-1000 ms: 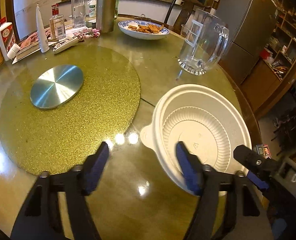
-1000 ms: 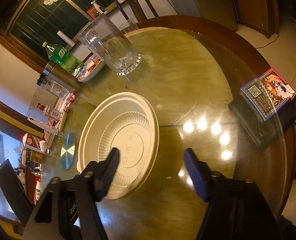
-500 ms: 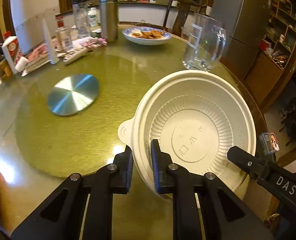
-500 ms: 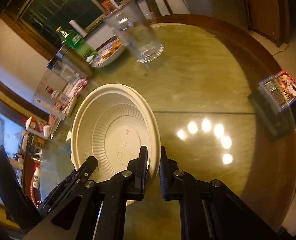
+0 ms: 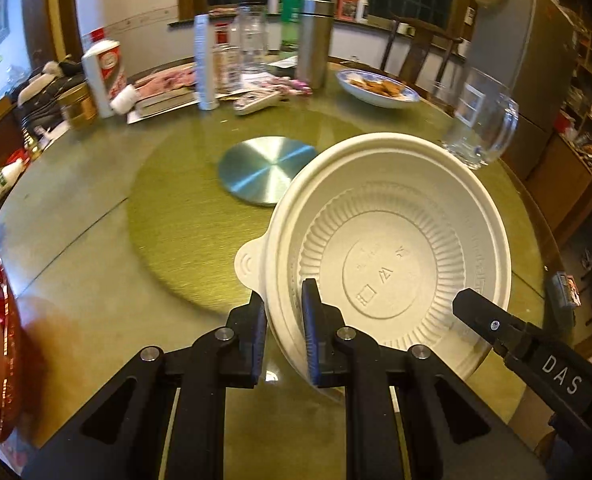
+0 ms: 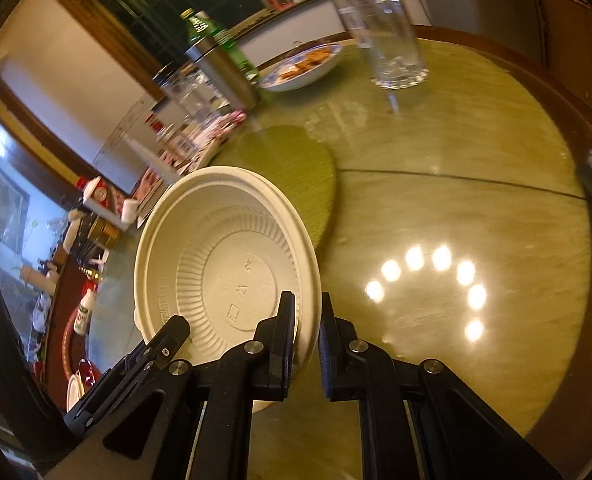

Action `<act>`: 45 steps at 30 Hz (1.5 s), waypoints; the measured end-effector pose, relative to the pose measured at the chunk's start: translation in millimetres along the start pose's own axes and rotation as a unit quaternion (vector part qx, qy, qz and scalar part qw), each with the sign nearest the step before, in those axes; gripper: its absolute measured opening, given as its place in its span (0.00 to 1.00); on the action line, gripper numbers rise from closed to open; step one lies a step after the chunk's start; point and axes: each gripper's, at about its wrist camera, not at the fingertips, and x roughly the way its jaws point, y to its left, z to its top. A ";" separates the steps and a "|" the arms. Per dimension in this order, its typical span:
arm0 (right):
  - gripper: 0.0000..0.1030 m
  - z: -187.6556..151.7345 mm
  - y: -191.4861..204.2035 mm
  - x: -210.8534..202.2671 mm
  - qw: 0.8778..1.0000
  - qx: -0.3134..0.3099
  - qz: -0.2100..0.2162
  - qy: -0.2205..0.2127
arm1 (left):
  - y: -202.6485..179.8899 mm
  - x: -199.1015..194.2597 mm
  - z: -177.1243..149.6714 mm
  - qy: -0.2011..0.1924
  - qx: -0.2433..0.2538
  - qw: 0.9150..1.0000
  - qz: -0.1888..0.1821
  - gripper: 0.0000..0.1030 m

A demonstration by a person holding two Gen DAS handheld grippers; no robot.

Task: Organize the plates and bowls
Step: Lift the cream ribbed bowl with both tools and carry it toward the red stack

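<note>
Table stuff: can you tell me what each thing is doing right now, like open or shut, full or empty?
White bowl: empty, lifted and tilted, held at its rim by both claws.
Left claw: shut on the rim.
Right claw: shut on the rim.
Glass mug: upright, empty.
Blue-patterned dish: has food in it.
Steel flask: upright, lid on.
Green bottle: upright, capped.

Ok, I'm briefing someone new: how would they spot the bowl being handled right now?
Start at the round green glass-topped table and find the gold mat at its centre. Over that mat's near edge is a white disposable bowl, pinched at its rim by the left claw and right claw. Unlike the blue-patterned dish holding food, it is plain, ribbed and empty.
</note>
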 end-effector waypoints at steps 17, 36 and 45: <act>0.10 -23.9 45.1 21.7 0.999 -0.040 0.006 -0.020 | 50.6 -9.1 -11.8 -0.029 -0.038 0.999 0.018 0.13; 0.10 -29.6 44.9 28.2 0.998 -0.055 0.012 -0.038 | 54.1 -0.5 -15.5 -0.027 -0.038 0.999 0.012 0.14; 0.10 -31.6 46.8 24.3 0.997 -0.062 0.013 -0.045 | 54.0 -1.7 -15.9 -0.031 -0.037 0.999 0.014 0.14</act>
